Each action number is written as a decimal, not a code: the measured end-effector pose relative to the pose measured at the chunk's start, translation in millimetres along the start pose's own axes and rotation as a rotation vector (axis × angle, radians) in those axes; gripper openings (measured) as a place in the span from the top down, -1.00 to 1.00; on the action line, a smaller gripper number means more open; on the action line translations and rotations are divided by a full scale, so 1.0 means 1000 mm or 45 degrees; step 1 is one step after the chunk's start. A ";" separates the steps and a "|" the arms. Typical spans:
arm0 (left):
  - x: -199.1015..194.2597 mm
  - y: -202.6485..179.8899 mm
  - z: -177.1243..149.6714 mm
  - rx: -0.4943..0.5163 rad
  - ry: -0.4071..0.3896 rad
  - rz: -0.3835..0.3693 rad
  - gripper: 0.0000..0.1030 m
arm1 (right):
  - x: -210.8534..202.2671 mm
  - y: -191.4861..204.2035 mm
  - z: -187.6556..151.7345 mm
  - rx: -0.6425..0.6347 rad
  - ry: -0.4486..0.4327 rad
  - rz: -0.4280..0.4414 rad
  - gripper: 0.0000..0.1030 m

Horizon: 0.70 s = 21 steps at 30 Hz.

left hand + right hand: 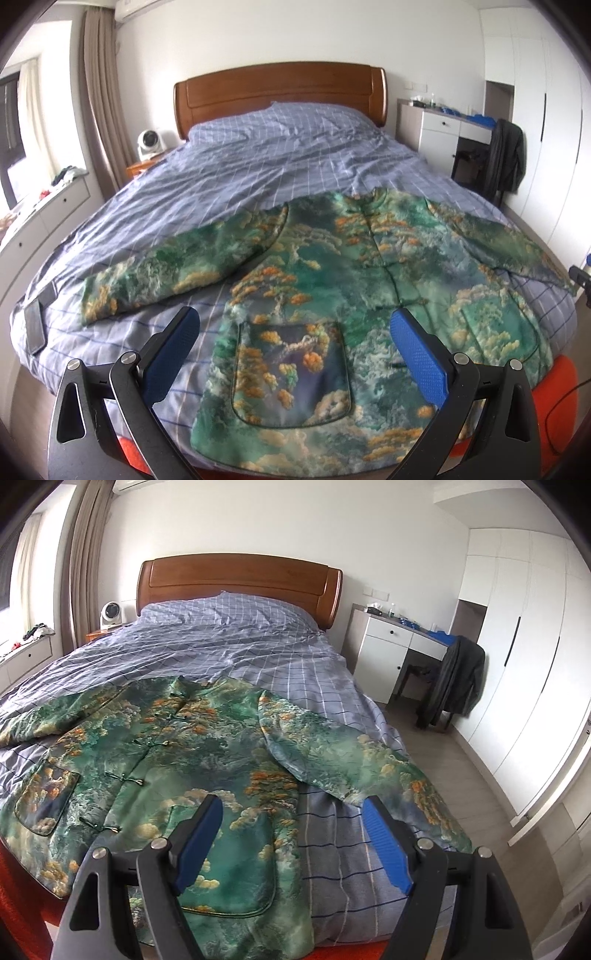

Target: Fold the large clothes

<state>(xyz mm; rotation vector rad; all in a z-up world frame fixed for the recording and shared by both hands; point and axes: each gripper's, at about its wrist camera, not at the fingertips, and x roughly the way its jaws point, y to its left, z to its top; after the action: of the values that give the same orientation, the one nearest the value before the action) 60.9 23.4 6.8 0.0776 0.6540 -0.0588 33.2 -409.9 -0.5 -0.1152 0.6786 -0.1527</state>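
Observation:
A green jacket [332, 280] with an orange and cloud print lies flat, front up and buttoned, on the near end of the bed [258, 158]. Its sleeves spread out to both sides. My left gripper [294, 314] hovers open above the hem and the patch pocket [291, 369], with nothing between its blue pads. In the right wrist view the same jacket [184, 757] fills the left half, and one sleeve [332, 753] runs toward the bed's right edge. My right gripper [293, 800] stands open over the jacket's side edge and the bare cover [343, 849], holding nothing.
A dark phone [35, 325] lies on the bed's left corner. A wooden headboard [280, 88] closes the far end. A white desk [391, 635] and a chair with a dark coat [454, 679] stand to the right, before white wardrobes [524, 657]. A small fan [149, 142] sits at the left.

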 end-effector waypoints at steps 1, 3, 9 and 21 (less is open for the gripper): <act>0.000 0.001 0.002 -0.005 -0.010 0.000 -0.99 | -0.001 -0.001 0.000 0.001 -0.001 -0.002 -0.55; -0.001 0.004 0.006 -0.016 -0.038 0.011 -0.99 | -0.001 -0.004 0.001 0.005 -0.008 -0.007 -0.55; 0.001 0.005 -0.002 -0.049 -0.078 0.055 -1.00 | 0.014 -0.024 -0.011 0.077 0.062 -0.089 -0.55; 0.016 0.005 -0.012 -0.087 0.001 -0.021 -0.99 | 0.059 -0.172 -0.051 0.689 0.137 0.015 -0.55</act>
<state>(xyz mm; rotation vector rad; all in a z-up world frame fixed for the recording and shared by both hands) 66.7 29.1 -11.8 0.0064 0.6567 -0.0525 29.0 -592.5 -49.1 0.4182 0.7240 -0.3273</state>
